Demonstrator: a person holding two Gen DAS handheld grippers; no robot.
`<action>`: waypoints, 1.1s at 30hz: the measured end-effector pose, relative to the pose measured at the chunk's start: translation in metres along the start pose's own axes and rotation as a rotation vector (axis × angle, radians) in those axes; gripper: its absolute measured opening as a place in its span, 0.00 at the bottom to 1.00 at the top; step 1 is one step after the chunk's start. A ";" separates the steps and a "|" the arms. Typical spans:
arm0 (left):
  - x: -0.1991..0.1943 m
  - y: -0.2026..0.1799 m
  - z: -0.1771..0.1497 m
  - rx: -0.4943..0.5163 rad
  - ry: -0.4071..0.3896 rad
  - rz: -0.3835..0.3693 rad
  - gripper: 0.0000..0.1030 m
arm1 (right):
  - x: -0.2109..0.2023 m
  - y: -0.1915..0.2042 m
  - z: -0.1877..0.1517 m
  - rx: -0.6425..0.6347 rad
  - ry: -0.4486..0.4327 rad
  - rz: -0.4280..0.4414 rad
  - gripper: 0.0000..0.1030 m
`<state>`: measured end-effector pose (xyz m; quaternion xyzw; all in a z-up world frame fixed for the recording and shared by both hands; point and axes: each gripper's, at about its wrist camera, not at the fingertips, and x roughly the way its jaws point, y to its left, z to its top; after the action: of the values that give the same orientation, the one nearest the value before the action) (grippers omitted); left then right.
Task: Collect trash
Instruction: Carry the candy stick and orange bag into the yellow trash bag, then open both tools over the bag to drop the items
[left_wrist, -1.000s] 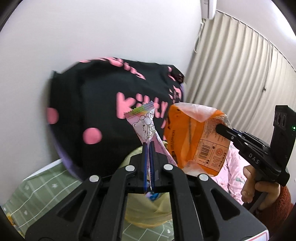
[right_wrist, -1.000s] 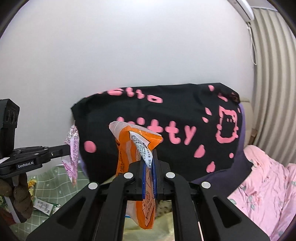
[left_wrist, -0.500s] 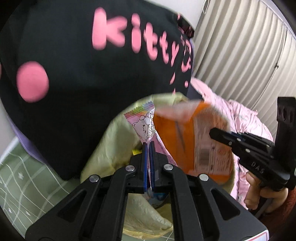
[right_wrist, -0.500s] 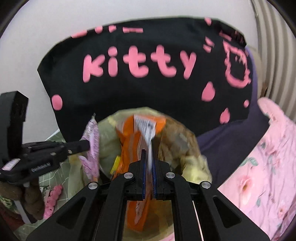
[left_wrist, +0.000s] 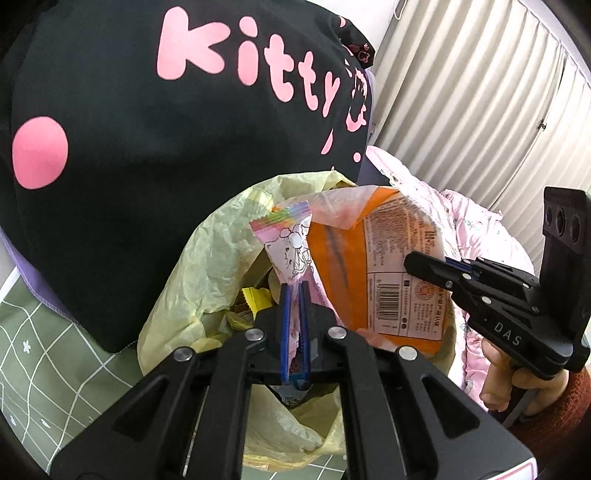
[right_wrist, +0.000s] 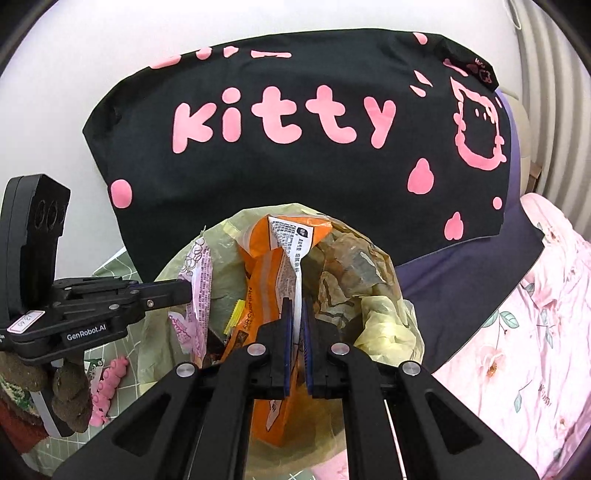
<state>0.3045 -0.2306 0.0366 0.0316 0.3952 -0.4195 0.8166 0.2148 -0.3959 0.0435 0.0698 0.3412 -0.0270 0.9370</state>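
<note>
My left gripper (left_wrist: 294, 291) is shut on a pink candy wrapper (left_wrist: 291, 243) and holds it over the open mouth of a pale yellow trash bag (left_wrist: 207, 258). My right gripper (right_wrist: 297, 306) is shut on an orange snack packet (right_wrist: 273, 266) and holds it over the same bag (right_wrist: 384, 317). The right gripper also shows in the left wrist view (left_wrist: 417, 263), pinching the orange packet (left_wrist: 388, 273). The left gripper shows in the right wrist view (right_wrist: 186, 291) with the pink wrapper (right_wrist: 199, 284). Yellow wrappers (left_wrist: 251, 302) lie inside the bag.
A black cushion with pink "kitty" lettering (right_wrist: 295, 147) stands right behind the bag. A pink floral quilt (right_wrist: 517, 350) lies to the right. A green checked mat (left_wrist: 44, 350) lies to the left, with a pink toy (right_wrist: 107, 384) on it. Pleated curtains (left_wrist: 480, 110) hang behind.
Both grippers have tilted down and moved in over the trash bag, each with its wrapper still held. The bag's mouth now fills the lower middle of both views.
</note>
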 end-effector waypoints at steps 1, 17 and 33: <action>-0.001 -0.001 0.000 0.001 -0.003 0.000 0.03 | -0.001 0.001 -0.001 -0.005 -0.002 -0.005 0.06; -0.031 0.016 -0.001 -0.031 -0.045 0.038 0.03 | 0.042 0.025 0.003 0.005 0.077 0.089 0.02; -0.026 0.000 -0.004 -0.014 -0.063 0.035 0.36 | -0.002 0.013 -0.013 -0.074 0.008 -0.071 0.39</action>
<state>0.2935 -0.2118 0.0519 0.0198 0.3713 -0.4031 0.8362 0.2064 -0.3816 0.0364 0.0231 0.3478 -0.0474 0.9361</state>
